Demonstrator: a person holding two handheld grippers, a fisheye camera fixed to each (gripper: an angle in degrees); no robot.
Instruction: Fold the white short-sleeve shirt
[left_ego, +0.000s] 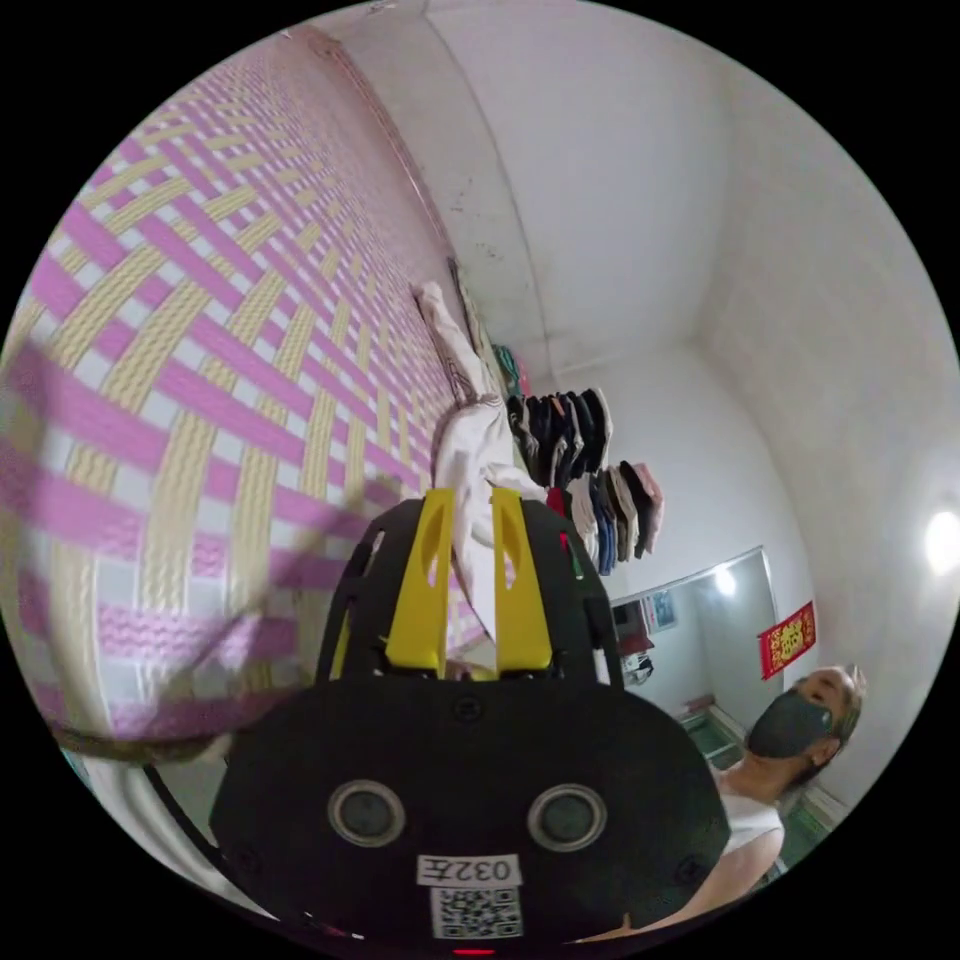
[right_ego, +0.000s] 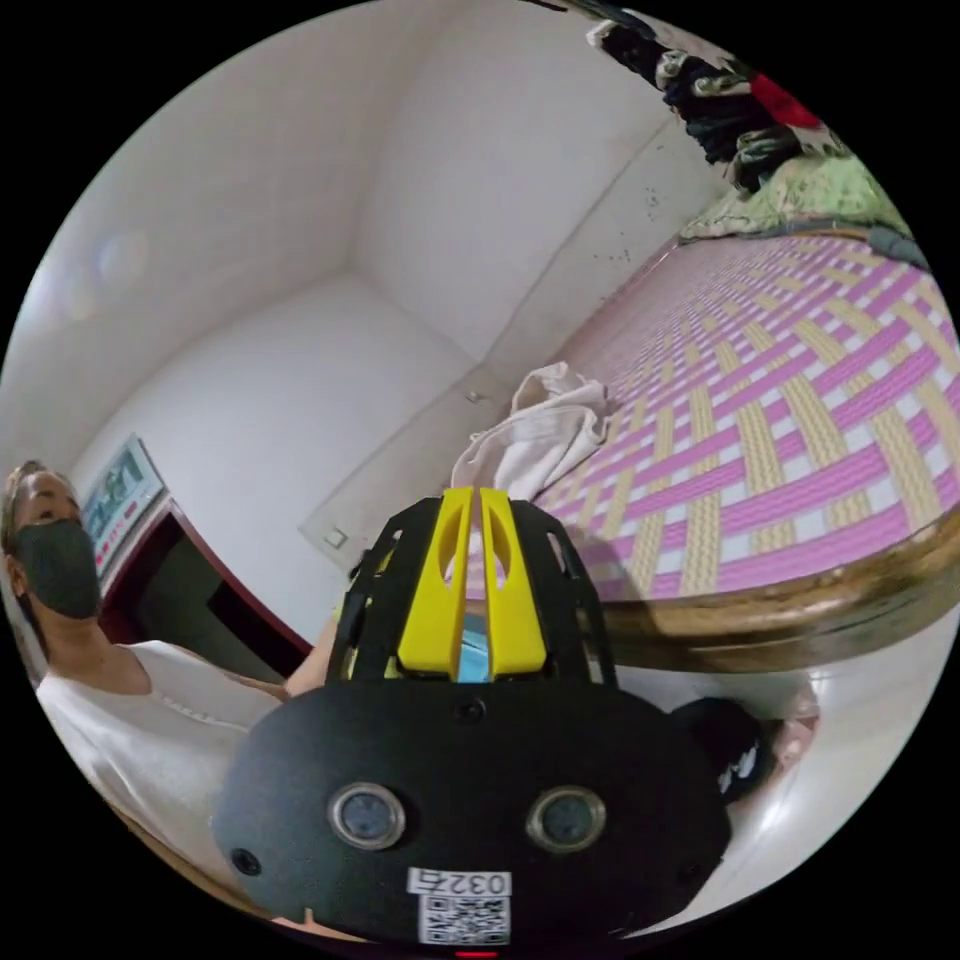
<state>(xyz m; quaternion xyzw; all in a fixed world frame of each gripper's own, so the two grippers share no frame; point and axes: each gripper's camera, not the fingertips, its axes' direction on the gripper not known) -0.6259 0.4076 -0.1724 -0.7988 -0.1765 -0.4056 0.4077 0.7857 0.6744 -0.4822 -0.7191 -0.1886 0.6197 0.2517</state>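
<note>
Left gripper view: yellow fingers (left_ego: 470, 500) slightly parted around the crumpled white shirt (left_ego: 470, 450) on a woven mat (left_ego: 220, 330).

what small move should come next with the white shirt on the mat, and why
Probably bring both grippers to the white shirt and pinch its edges to spread it flat. It lies bunched in a heap on the pink woven mat, not laid out. The right hand-held gripper looks nearly closed and short of it; the left hand-held gripper has cloth between its jaws.

Both views sit low beside the bed (left_ego: 200, 330), rolled sideways, sharing its woven mat (right_ego: 800, 400) and the crumpled white shirt (right_ego: 545, 435).
</note>
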